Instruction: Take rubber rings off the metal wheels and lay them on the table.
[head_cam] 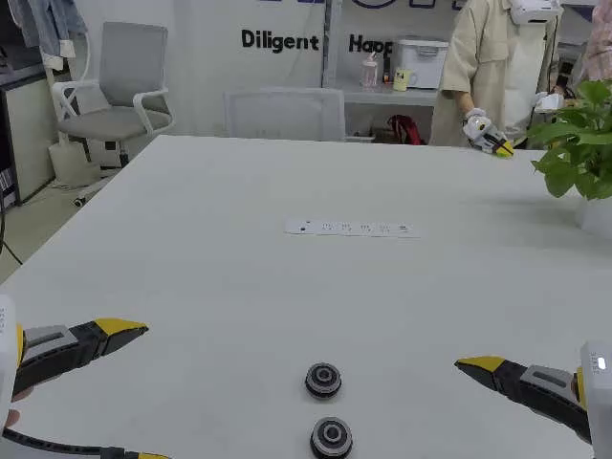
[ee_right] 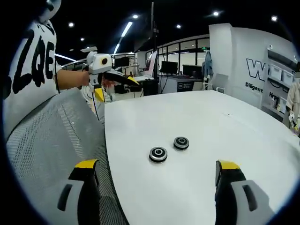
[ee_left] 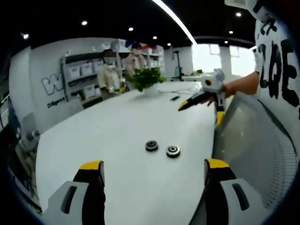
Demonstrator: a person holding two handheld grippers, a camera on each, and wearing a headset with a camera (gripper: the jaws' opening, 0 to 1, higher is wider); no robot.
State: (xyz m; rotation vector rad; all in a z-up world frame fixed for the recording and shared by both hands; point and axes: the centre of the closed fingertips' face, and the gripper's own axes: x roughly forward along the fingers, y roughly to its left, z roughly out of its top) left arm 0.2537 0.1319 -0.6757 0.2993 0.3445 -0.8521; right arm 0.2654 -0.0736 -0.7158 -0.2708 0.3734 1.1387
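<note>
Table (head_cam: 287,287): white, wide.
Left gripper (ee_left: 152,165): jaws spread wide, empty, off the near-left edge.
Right gripper (ee_right: 157,165): jaws likewise apart, empty, near right.
Metal wheels, two: far wheel (head_cam: 323,380), near wheel (head_cam: 331,438), flat, just beside each other, between the grippers.
Rubber rings (head_cam: 310,381): dark bands seated on rims.
Advice: pin one wheel, pinch the ring's edge, peel upward.

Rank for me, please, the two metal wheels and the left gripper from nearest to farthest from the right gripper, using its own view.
1. Near wheel, toward the table edge.
2. Far wheel, just beyond it, to its right in view.
3. Left gripper, farthest, held up at upper left.
</note>
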